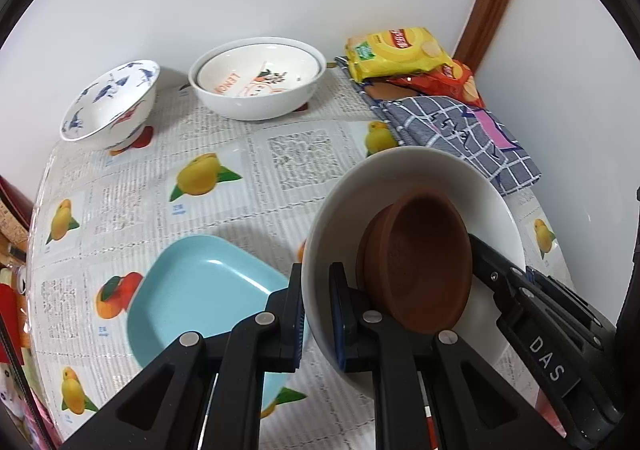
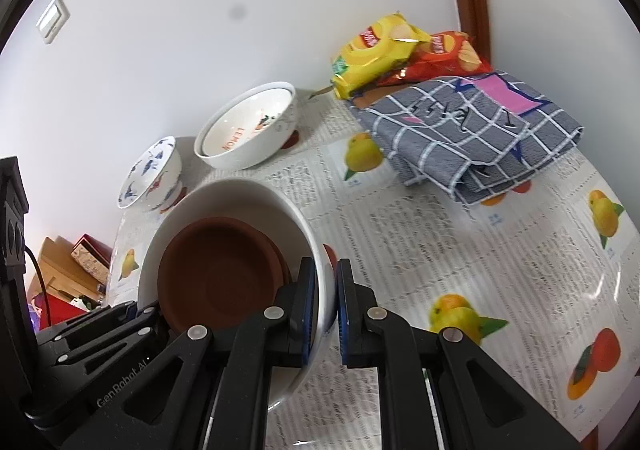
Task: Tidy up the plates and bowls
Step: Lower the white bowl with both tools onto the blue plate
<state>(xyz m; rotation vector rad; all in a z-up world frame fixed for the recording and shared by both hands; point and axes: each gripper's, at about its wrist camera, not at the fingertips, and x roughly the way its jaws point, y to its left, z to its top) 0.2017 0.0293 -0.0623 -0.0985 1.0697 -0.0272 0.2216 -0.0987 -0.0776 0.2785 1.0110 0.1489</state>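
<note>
Both tongs, left (image 1: 316,314) and right (image 2: 328,310), clamp the white bowl's (image 1: 420,166) rim at nine and three o'clock, steadying the brown saucers (image 1: 424,254) inside.

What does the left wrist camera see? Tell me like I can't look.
The left gripper pinches the rim of a white bowl holding a brown dish, lifted over a fruit-print tablecloth. A blue plate lies below; more bowls stand by the wall.
</note>
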